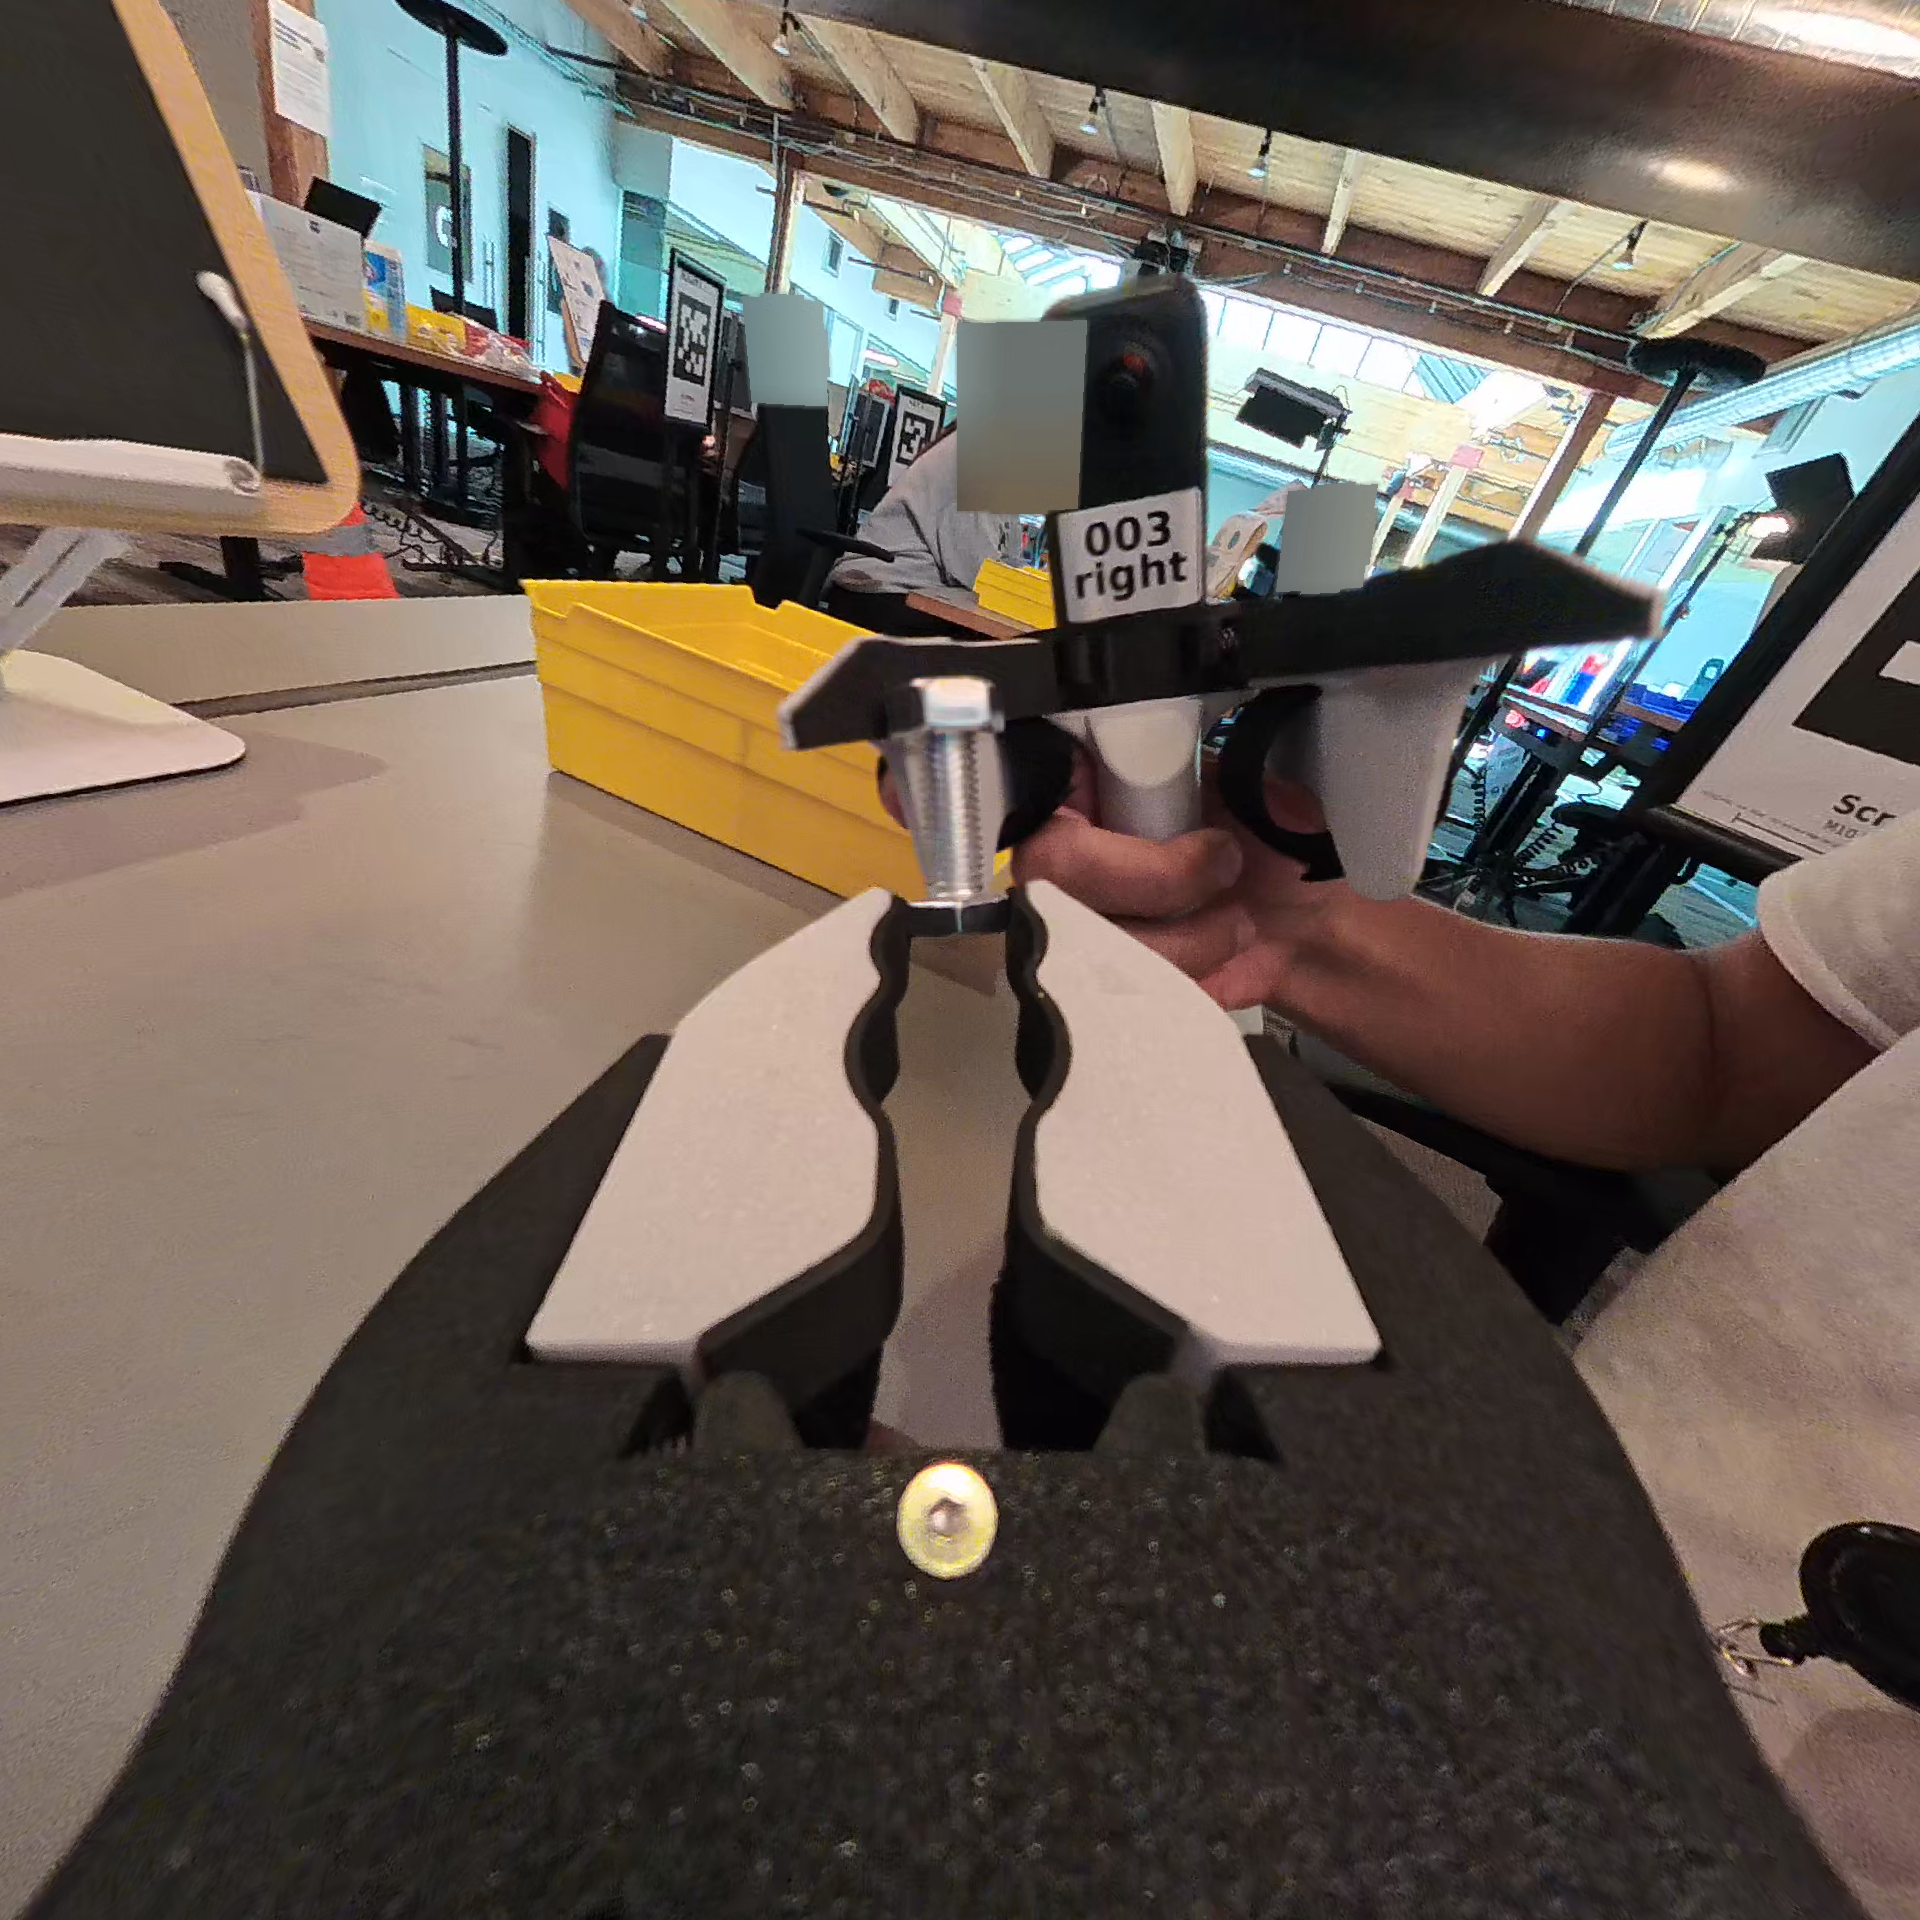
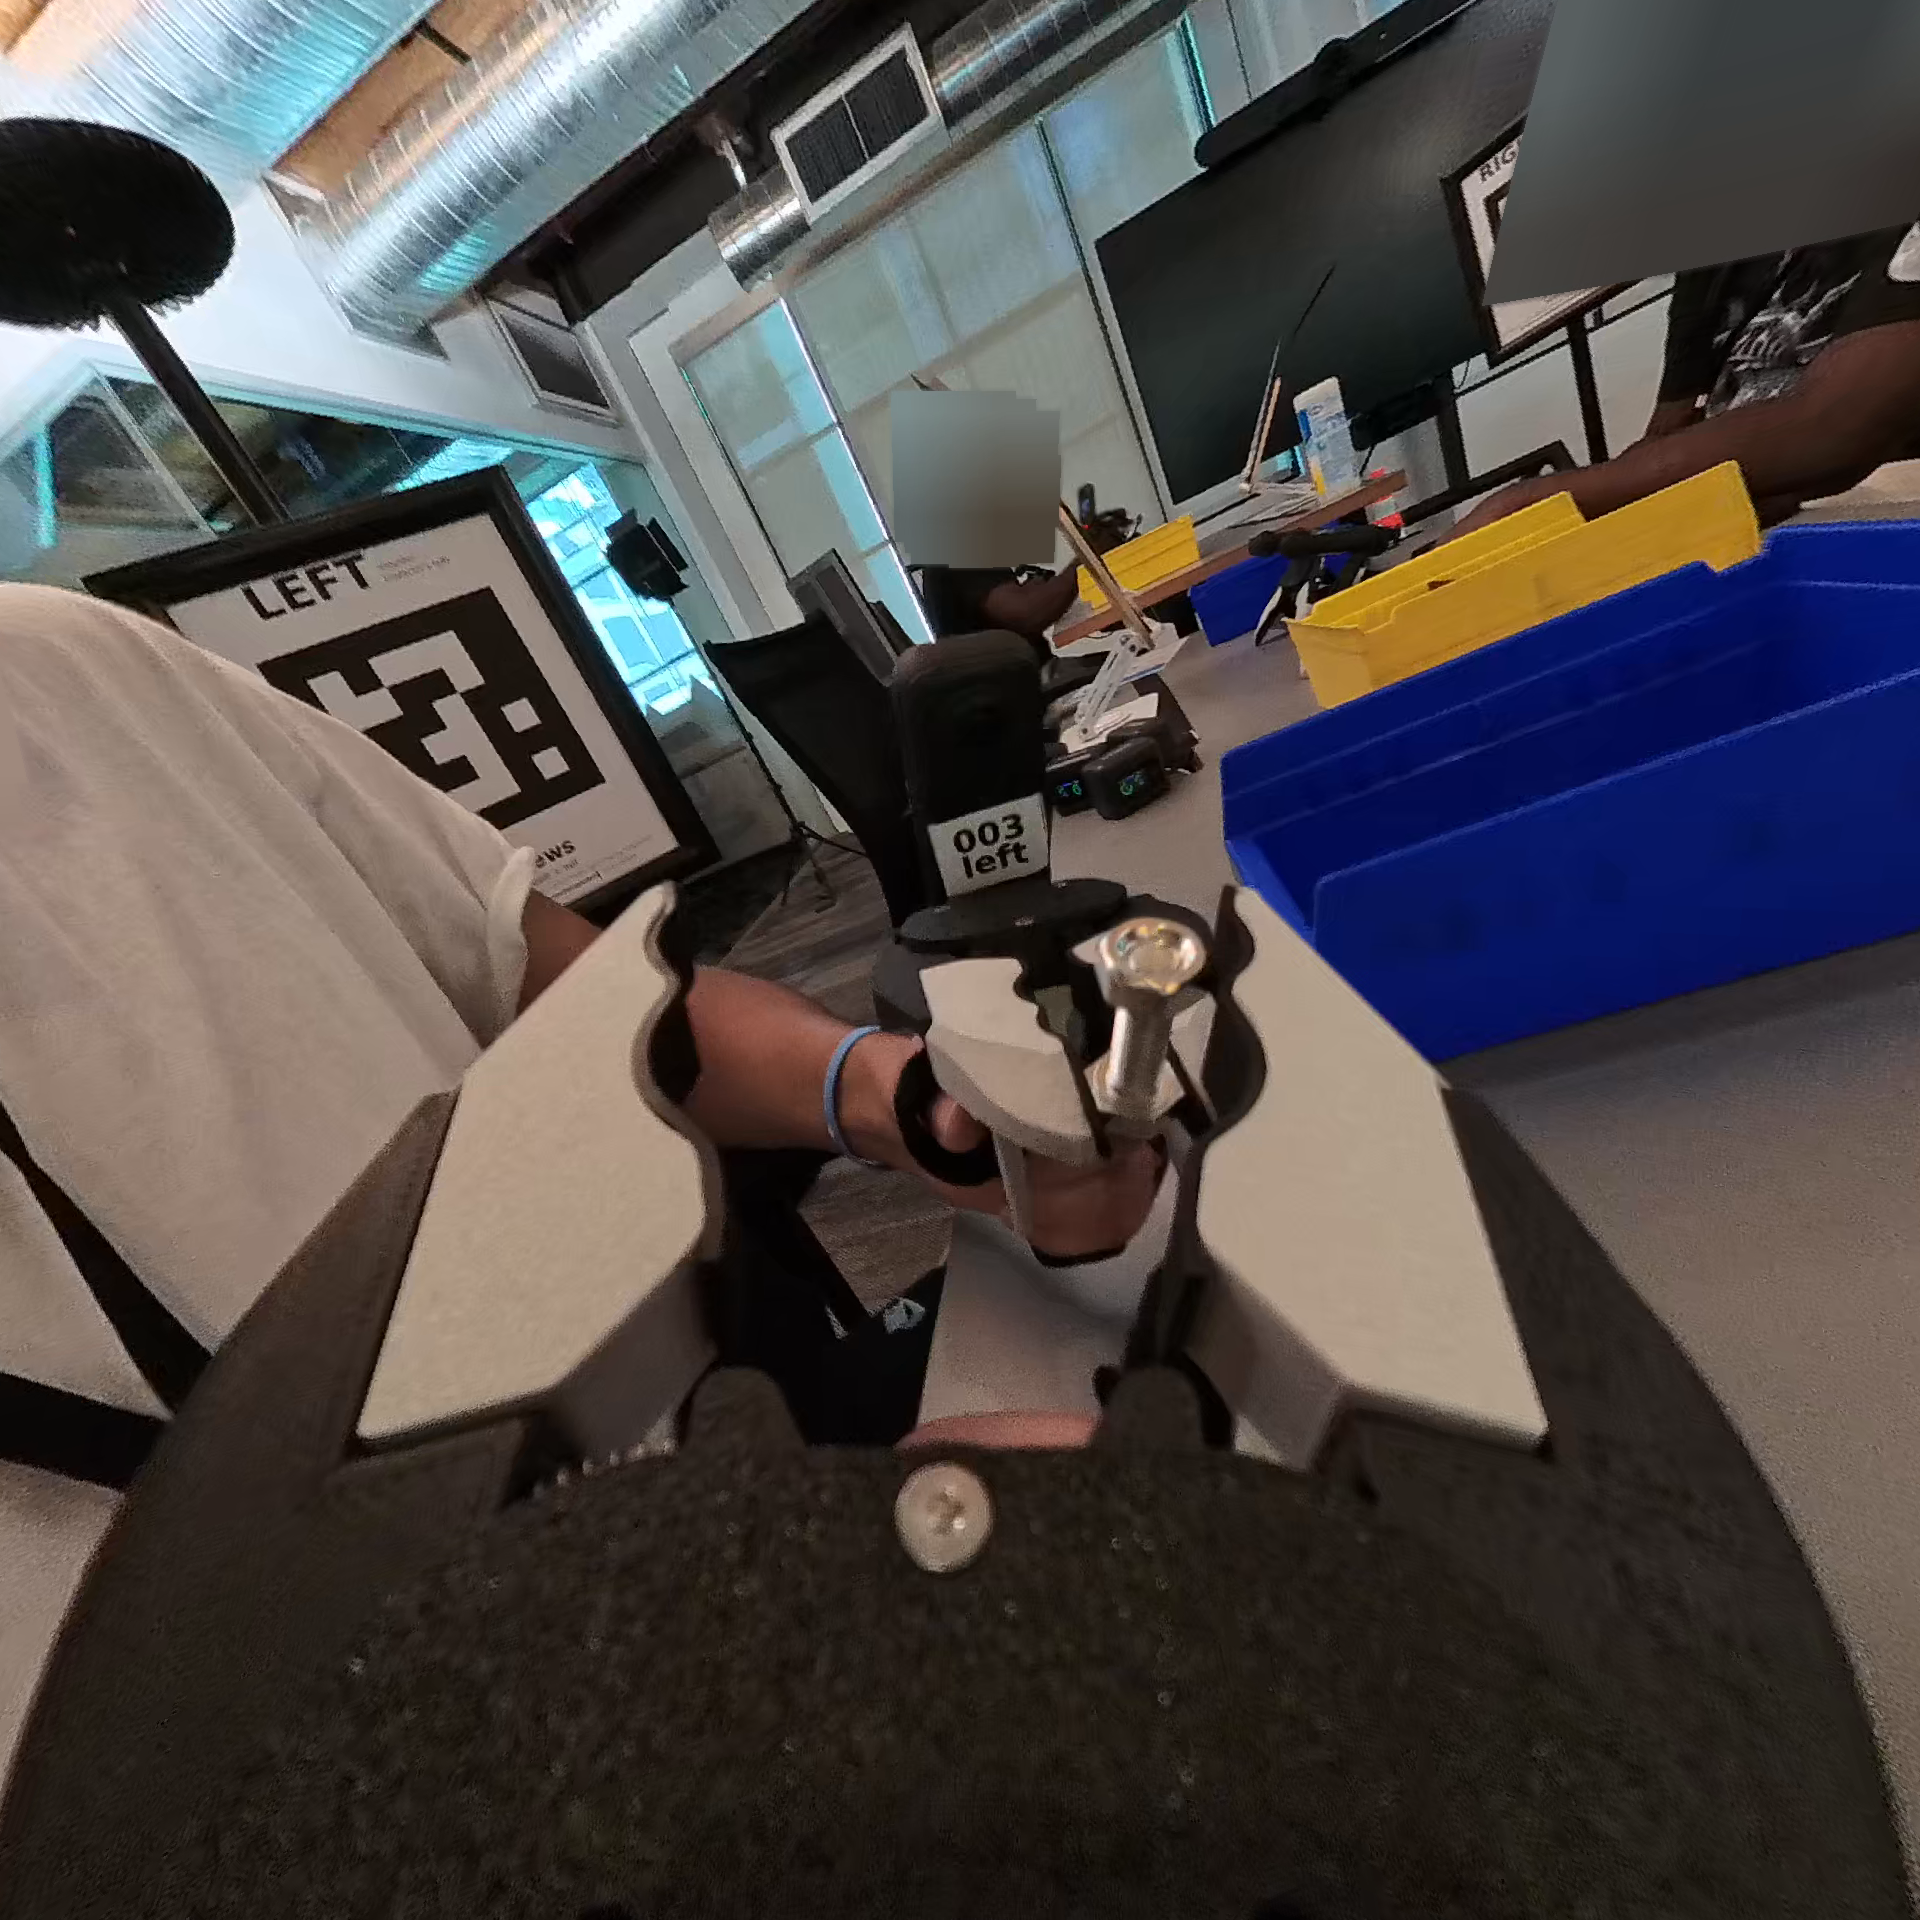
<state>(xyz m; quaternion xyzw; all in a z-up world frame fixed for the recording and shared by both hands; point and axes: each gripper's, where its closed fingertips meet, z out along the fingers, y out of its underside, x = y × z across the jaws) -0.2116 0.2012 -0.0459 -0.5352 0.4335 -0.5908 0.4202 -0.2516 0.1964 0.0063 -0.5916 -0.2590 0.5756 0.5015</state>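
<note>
My left gripper is shut on a dark hex nut at its fingertips. A silver hex-head bolt stands upright in the nut, head on top. My right gripper faces me, held in a hand, with one finger beside the bolt head. In the right wrist view my right gripper is wide open. The bolt lies just inside its right-hand finger; I cannot tell if they touch. The left gripper holds the bolt's lower end there.
A yellow bin stands on the grey table behind the bolt. A blue bin and another yellow bin lie to the right. A monitor stand is at far left. Framed marker boards flank the person.
</note>
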